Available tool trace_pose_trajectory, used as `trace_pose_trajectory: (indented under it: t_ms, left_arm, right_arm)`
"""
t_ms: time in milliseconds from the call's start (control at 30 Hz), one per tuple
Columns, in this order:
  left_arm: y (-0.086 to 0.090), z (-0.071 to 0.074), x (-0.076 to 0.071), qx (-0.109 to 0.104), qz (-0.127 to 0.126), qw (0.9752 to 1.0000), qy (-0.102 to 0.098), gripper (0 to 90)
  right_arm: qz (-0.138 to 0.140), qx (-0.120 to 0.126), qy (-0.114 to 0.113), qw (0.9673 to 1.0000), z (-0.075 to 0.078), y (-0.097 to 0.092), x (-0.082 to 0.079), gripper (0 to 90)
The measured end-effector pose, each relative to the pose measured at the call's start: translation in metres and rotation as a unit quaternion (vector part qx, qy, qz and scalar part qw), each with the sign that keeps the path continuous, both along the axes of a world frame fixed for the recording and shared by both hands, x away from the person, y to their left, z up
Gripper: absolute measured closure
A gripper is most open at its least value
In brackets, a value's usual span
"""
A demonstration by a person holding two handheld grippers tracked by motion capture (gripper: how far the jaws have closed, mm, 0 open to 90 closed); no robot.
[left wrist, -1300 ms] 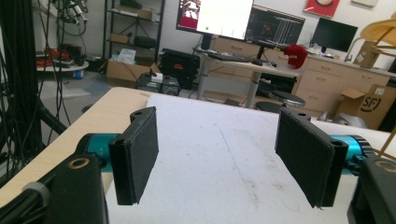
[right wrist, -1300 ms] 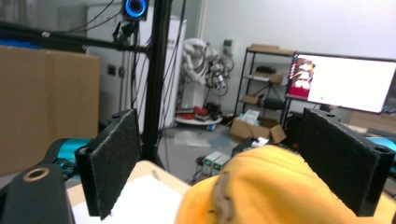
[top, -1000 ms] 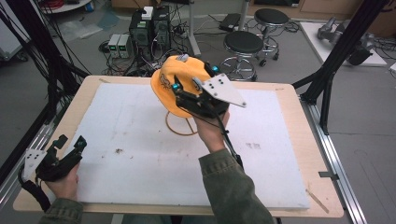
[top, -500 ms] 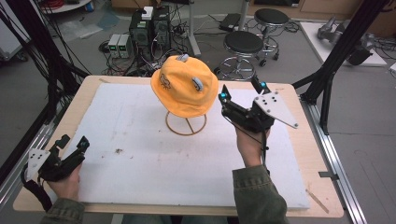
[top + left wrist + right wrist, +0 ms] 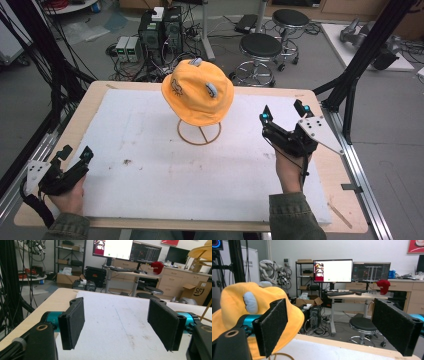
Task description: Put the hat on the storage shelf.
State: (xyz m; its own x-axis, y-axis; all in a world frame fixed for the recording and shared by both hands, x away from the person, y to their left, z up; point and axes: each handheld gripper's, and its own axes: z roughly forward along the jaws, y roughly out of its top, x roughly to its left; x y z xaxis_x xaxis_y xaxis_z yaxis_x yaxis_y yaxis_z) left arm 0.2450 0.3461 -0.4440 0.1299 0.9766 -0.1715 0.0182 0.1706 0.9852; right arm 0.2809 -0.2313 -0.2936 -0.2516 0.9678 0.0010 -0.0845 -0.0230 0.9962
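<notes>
A yellow fabric bucket hat with small pale-blue ear patches [image 5: 198, 92] sits on top of a thin wooden wire stand with a ring base [image 5: 199, 134], at about 12 o'clock from the centre of the white foam mat [image 5: 150, 165] that covers most of the light wooden table [image 5: 87, 102]. The ring base rests flat on the mat and the hat hangs clear of the surface. The right gripper [image 5: 283, 112] is held above the mat at about 3 o'clock from the stand, near the hat but apart from it, with its grey three-cornered plate toward the table's right edge. Its jaws are spread wide with nothing between them; in the right gripper view the hat [image 5: 242, 312] appears behind the left jaw and the gap between the jaws is empty. The left gripper [image 5: 75, 154] is held by the person's left hand [image 5: 67, 197] at about 8 o'clock, at the mat's near-left corner, well apart from the hat. Its jaws are likewise released and spread, holding nothing; the left gripper view shows bare mat [image 5: 117, 322] between them. Two black round stools [image 5: 260, 47] stand on the floor beyond the table at about 1 o'clock
</notes>
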Motion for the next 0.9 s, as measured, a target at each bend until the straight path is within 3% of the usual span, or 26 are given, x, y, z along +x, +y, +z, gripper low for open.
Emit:
trace_pose_trajectory:
  t_ms: [333, 533, 900]
  left_arm:
    - [0.001, 0.0, -0.002, -0.001, 0.002, 1.0, 0.001, 30.2]
    - [0.002, -0.001, -0.003, -0.006, 0.004, 1.0, 0.002, 30.2]
    - [0.004, -0.001, -0.006, -0.012, 0.008, 0.9999, 0.003, 30.2]
  right_arm:
    - [-0.021, -0.019, 0.028, 0.9992, -0.022, -0.024, -0.011, 12.5]
    - [-0.04, -0.014, 0.061, 0.9972, -0.042, -0.045, -0.017, 12.4]
    - [-0.073, -0.005, 0.1, 0.9923, -0.082, -0.073, -0.026, 12.4]
